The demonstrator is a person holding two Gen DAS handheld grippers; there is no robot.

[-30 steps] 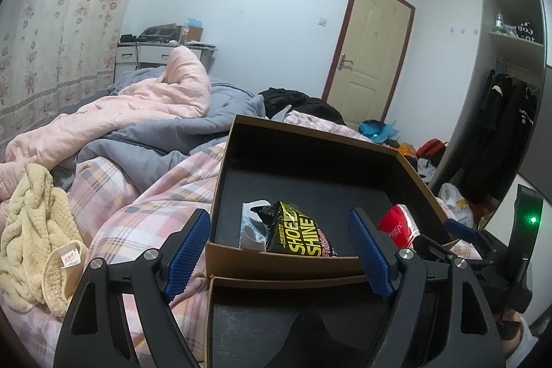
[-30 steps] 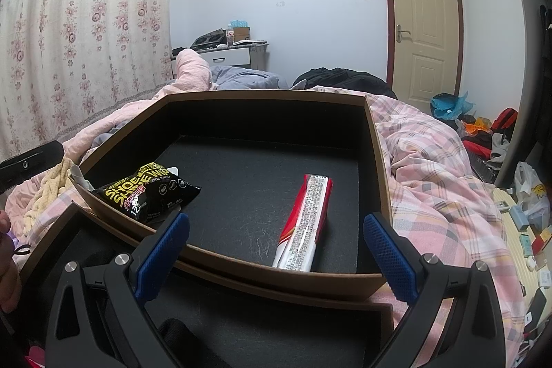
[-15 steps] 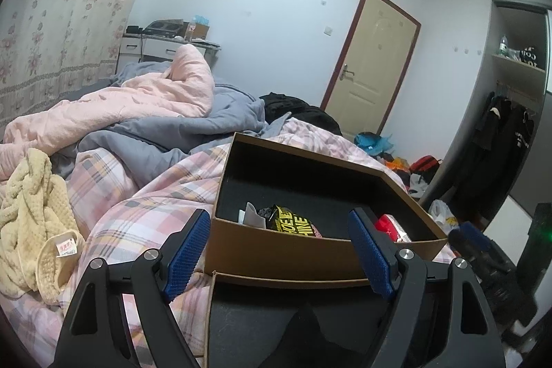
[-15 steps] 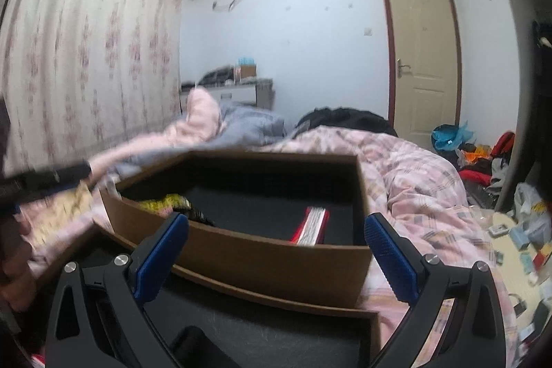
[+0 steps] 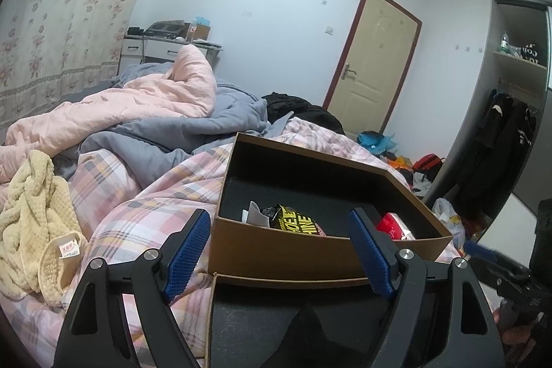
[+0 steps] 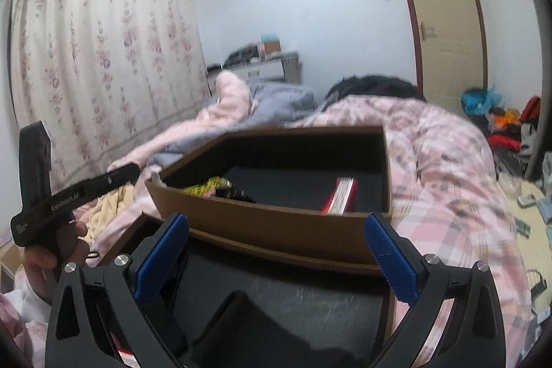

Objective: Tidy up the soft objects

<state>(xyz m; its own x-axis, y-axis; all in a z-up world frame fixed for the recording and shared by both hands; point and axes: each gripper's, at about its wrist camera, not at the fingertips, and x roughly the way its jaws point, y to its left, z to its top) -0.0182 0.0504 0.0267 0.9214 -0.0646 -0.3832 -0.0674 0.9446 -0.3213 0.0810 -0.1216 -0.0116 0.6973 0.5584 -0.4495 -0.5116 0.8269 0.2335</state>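
A brown cardboard box with a black inside sits on the plaid bed. It holds a black-and-yellow snack bag, a white item and a red packet. In the right wrist view the box shows the yellow bag and red packet. My left gripper is open and empty, in front of the box. My right gripper is open and empty, also before the box. A cream knitted towel lies left on the bed.
A second black-lined box part lies under the grippers. Pink and grey quilts are piled behind. A closed door and cluttered floor are at right. The left gripper's body shows in the right wrist view.
Both grippers pulled back and tilted up from the box, so its contents sit lower and farther off. The jaws stayed open.
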